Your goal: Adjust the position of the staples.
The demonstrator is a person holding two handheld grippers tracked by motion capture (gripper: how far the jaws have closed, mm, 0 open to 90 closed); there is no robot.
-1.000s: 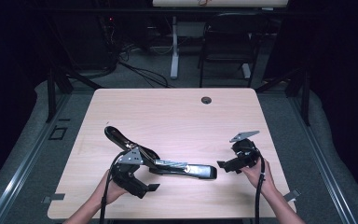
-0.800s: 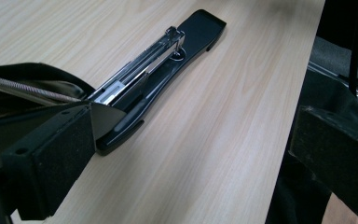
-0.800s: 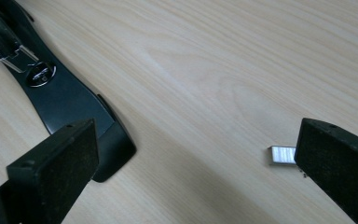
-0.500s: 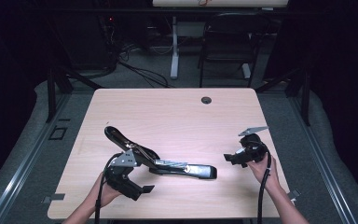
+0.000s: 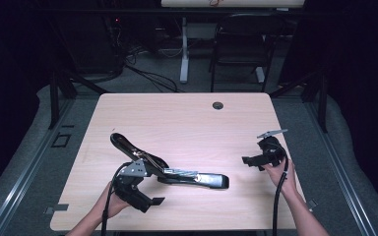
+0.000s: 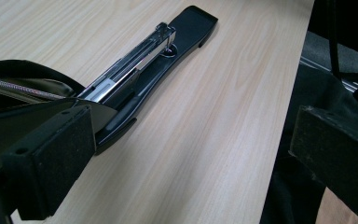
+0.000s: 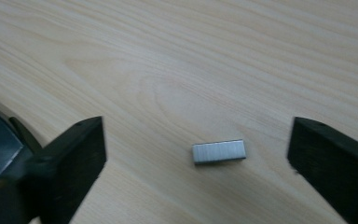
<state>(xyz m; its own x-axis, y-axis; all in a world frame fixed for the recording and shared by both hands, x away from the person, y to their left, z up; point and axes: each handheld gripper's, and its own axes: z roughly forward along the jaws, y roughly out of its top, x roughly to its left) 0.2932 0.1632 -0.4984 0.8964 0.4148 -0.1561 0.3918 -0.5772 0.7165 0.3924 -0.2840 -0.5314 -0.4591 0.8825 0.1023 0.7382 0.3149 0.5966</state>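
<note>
Right gripper [image 7: 196,163] — jaws apart, just been closing, empty: the staple strip [image 7: 219,152] lies flat on the table [image 5: 187,123] between them, long axis spanning jaw to jaw. Left gripper [image 6: 191,154] spread, empty, beside the opened long-reach stapler [image 5: 177,172] — its loading channel visible in the left gripper view.

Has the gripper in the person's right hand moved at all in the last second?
Yes. The right gripper has slid toward the table's right edge, away from the open stapler, its jaws closing slightly.

Wooden table [image 5: 177,118]: opened stapler [image 5: 197,178], staple strip [image 7: 218,152].
</note>
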